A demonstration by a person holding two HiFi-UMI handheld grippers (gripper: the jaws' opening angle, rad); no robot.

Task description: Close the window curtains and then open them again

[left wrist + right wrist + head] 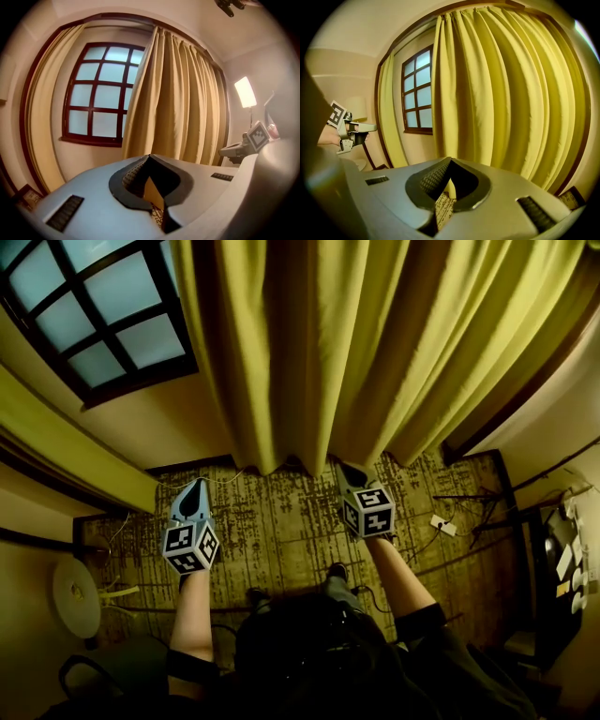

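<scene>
The right curtain point(375, 343) hangs over part of the window point(94, 306); the left curtain point(66, 451) is gathered aside. Left gripper point(194, 488) and right gripper point(351, 472) are both clenched on nothing, near the hem. Better to grasp an edge fold higher and pull level, not down

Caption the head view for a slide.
Left gripper and right gripper, shut and empty, before the yellow curtain; window uncovered at left.

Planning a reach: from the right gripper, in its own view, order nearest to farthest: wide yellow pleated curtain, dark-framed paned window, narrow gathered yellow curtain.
1. Wide yellow pleated curtain, straight ahead.
2. Dark-framed paned window, left of it.
3. Narrow gathered yellow curtain, farthest left.
</scene>
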